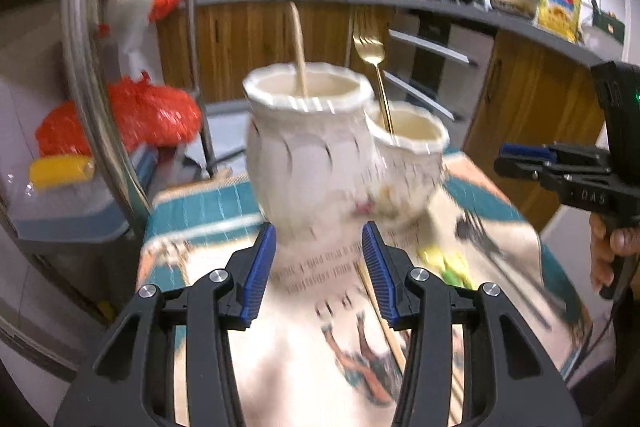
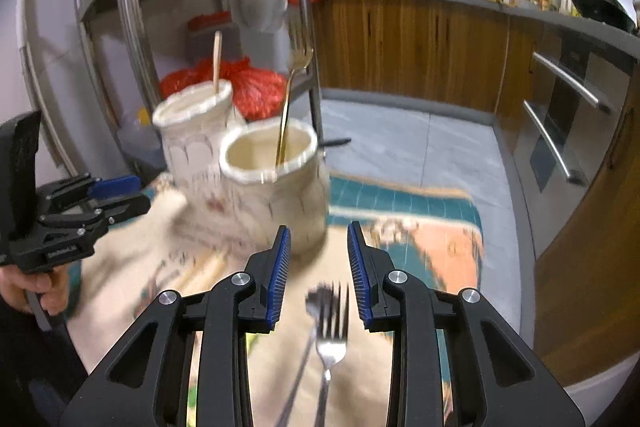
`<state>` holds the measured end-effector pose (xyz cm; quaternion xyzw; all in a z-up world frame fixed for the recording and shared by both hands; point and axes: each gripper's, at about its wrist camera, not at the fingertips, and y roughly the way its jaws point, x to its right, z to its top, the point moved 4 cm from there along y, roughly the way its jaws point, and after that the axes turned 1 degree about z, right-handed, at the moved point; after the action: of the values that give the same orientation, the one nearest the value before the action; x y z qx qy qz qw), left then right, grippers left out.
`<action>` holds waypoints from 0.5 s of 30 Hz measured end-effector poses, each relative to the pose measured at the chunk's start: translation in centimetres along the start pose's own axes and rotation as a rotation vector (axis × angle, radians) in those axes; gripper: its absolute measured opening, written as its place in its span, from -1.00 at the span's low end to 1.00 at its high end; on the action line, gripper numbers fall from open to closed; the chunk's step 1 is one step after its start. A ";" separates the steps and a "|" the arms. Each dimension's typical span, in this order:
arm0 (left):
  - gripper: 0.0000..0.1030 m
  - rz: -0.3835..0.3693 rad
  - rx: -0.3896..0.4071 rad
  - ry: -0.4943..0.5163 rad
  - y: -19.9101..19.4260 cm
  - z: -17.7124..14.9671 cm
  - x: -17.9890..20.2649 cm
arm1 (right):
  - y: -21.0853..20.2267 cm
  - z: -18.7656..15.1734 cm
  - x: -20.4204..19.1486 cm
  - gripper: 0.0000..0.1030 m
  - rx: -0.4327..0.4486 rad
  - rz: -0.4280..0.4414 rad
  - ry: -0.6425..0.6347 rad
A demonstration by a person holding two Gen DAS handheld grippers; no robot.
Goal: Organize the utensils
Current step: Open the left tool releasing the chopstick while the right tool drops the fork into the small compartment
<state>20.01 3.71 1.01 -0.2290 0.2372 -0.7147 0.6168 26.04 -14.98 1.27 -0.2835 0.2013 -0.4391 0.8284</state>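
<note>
Setting: table [image 2: 424, 227] under a printed cloth, kitchen cabinets behind; both views blurred
Left claw [image 1: 319, 259]: jaws part-open, nothing between the blue pads, aimed at the foot of the large ceramic jar [image 1: 304, 155]
Right claw [image 2: 318, 259]: jaws part-open and empty, hanging above the silver fork [image 2: 330, 339]; narrower gap than the left
Silver fork: flat on the cloth, tines toward the jars; a dark spoon-like utensil [image 2: 316, 301] just beside it on the left, handles running close together
Chopsticks [image 2: 204, 269]: pale wooden sticks lying on the cloth near the jars, count unclear in the blur
Large ceramic jar: upright, one wooden stick [image 1: 298, 51] standing in it
Small ceramic jar [image 2: 276, 187]: upright, touching the large one, gold fork [image 2: 294, 83] standing inside with tines up
Handling, fork: judged stiff, light, smooth metal, thin against the cloth; likely to slip or pivot if pinched at the tines
Hold point: across the narrow handle near the middle, pads square to it, clear of the neighbouring utensil
Handling, jars: judged heavy, glazed, breakable, narrow-footed; a knock from a claw could tip them
Handling, chopsticks: light, prone to roll; pinch mid-length
</note>
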 end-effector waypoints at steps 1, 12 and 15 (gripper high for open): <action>-0.13 -0.012 -0.027 0.010 0.3 -0.6 0.3 | 0.0 -0.8 0.1 -0.40 -0.018 -0.003 -0.002; -0.15 -0.080 -0.179 0.065 1.8 -4.0 2.3 | -0.1 -6.7 0.4 -0.40 -0.160 0.021 0.001; -0.19 -0.084 -0.204 0.081 2.0 -4.5 3.1 | 0.0 -7.6 0.3 -0.40 -0.194 0.011 -0.010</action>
<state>18.33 0.68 -3.68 -0.2711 0.3235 -0.7209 0.5496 21.83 -17.47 -4.51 -0.3636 0.2402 -0.4116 0.8005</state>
